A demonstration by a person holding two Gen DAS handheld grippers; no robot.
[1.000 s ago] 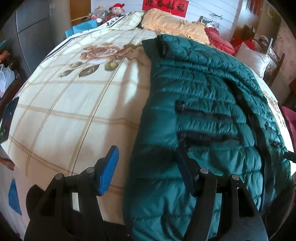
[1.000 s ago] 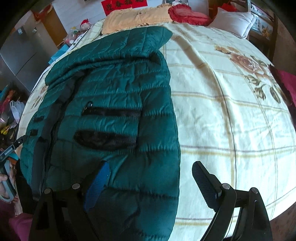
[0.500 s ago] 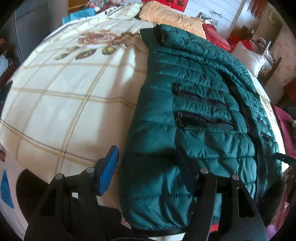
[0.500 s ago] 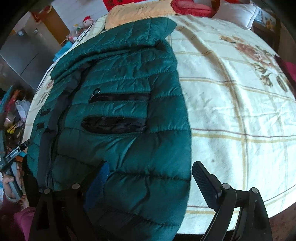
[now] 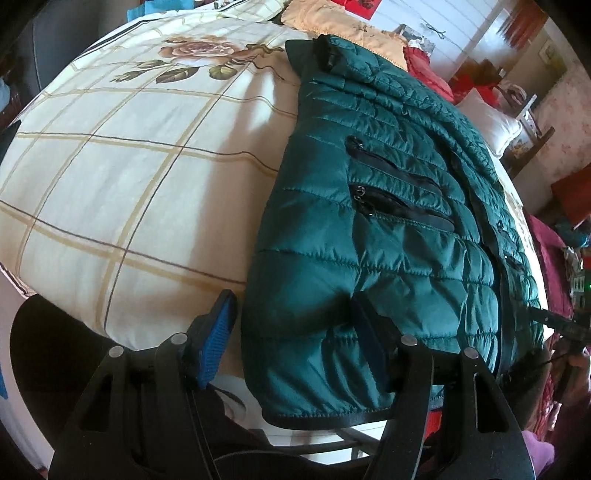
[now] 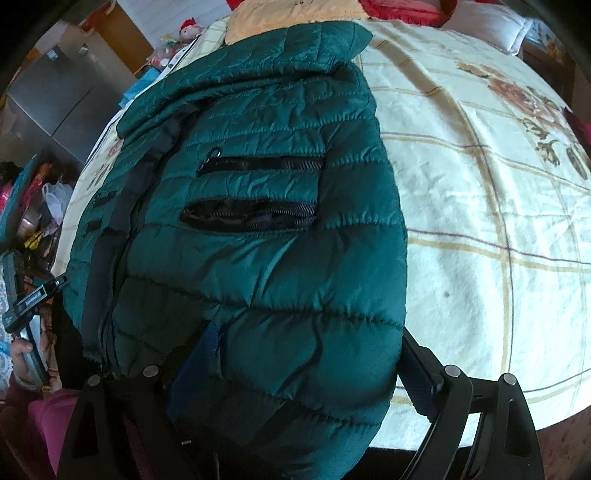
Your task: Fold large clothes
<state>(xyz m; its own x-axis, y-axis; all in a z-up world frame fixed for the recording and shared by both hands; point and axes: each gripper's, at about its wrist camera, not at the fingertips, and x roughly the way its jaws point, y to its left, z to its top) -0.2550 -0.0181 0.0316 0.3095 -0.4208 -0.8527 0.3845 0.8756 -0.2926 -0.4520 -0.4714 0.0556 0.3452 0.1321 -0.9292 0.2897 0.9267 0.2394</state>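
Note:
A dark green quilted puffer jacket (image 5: 388, 206) lies flat on a cream checked bedspread (image 5: 122, 173), front up, with two black zip pockets on each side; its hem hangs over the near bed edge. My left gripper (image 5: 295, 339) is open, its fingers astride the jacket's lower left corner. In the right wrist view the jacket (image 6: 258, 221) fills the left half. My right gripper (image 6: 306, 369) is open, its fingers astride the jacket's lower right corner. Neither gripper is closed on the fabric.
The bedspread (image 6: 480, 229) has rose prints. An orange blanket (image 5: 332, 22), red cushions (image 5: 428, 70) and a white pillow (image 5: 487, 122) lie at the head end. A grey cabinet (image 6: 62, 96) and clutter stand to the left of the bed.
Both grippers have moved back toward the near bed edge and lower, so the jacket's hem now sits between their open fingers. The jacket has not moved.

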